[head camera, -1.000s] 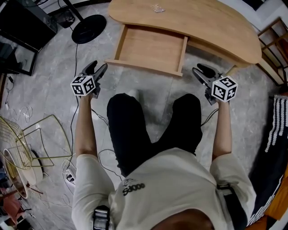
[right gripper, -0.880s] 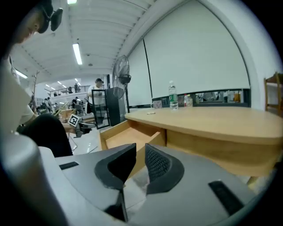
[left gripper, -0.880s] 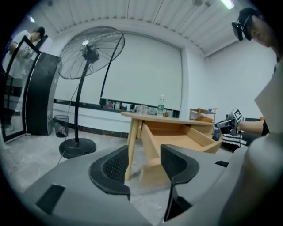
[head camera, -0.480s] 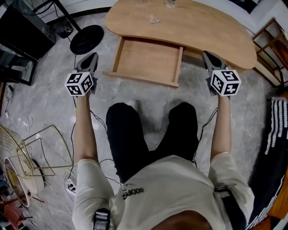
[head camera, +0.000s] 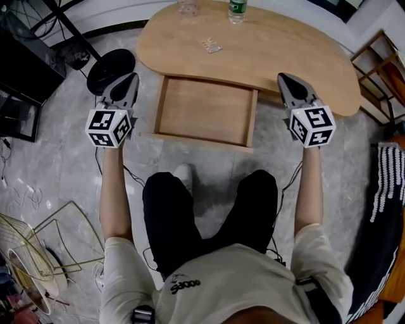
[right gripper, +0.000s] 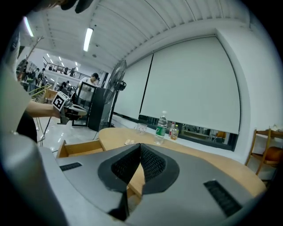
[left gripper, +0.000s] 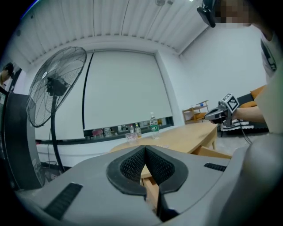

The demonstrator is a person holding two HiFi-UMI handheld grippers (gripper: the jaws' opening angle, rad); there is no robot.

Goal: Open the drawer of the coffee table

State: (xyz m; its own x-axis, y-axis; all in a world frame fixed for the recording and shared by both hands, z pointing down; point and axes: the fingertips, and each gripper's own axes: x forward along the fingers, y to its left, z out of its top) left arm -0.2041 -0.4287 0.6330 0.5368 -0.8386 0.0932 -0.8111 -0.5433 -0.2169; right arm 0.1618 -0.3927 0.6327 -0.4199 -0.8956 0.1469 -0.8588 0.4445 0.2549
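Observation:
The wooden coffee table [head camera: 285,47] stands ahead of the seated person, with its drawer [head camera: 205,111] pulled out toward the knees and showing nothing inside. My left gripper [head camera: 130,78] hovers in the air left of the drawer, shut and holding nothing. My right gripper [head camera: 282,77] is raised right of the drawer over the table's front edge, also shut and holding nothing. In the left gripper view the pads [left gripper: 132,165] meet, with the table [left gripper: 190,139] beyond. The right gripper view shows its pads [right gripper: 152,163] together, and the open drawer [right gripper: 79,148] to the left.
A water bottle [head camera: 237,9], a glass [head camera: 188,6] and a small packet [head camera: 211,45] sit on the tabletop. A standing fan's black base [head camera: 111,63] is left of the table. Also around are a wire frame [head camera: 38,253], a wooden shelf [head camera: 380,69] and floor cables.
Both grippers went from open to shut and rose from near the knees to beside the drawer, one on each side. The drawer stays pulled out.

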